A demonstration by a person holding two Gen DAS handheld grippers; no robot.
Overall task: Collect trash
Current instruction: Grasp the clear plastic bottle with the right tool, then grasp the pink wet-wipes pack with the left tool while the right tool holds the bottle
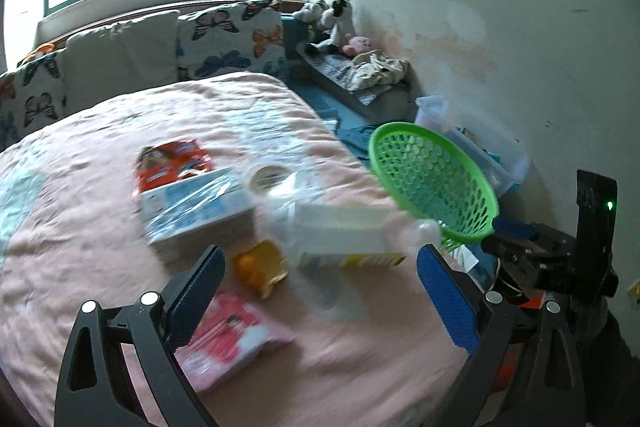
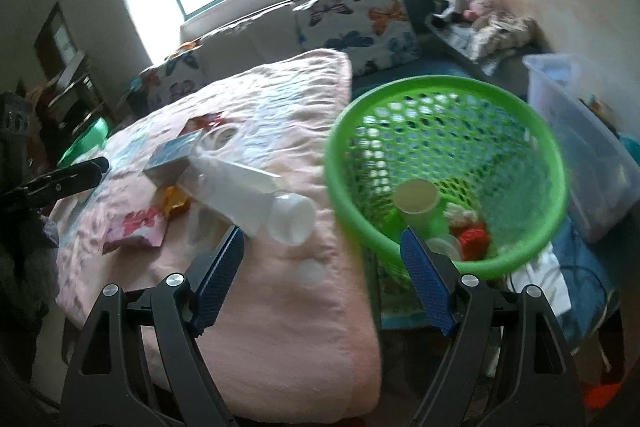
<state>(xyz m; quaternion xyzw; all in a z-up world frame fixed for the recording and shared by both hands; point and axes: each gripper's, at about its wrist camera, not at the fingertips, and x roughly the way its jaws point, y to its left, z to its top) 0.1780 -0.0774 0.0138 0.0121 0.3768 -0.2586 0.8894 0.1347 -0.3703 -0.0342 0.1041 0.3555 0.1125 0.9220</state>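
Pink bed strewn with trash: box, carton, orange wrapper, pink packet. Green basket right of bed, cup inside. Our left gripper and right gripper both agape, empty. Next, we judge: seize carton.

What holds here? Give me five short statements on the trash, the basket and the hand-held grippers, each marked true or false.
1. The green basket already holds a paper cup. True.
2. The right hand-held gripper is clamped on a bottle. False: its jaws stand open with nothing between them.
3. A clear plastic bottle lies on the pink bedspread. True.
4. The basket sits in the middle of the bed. False: it stands beside the bed's edge.
5. The left hand-held gripper is open and holds nothing. True.
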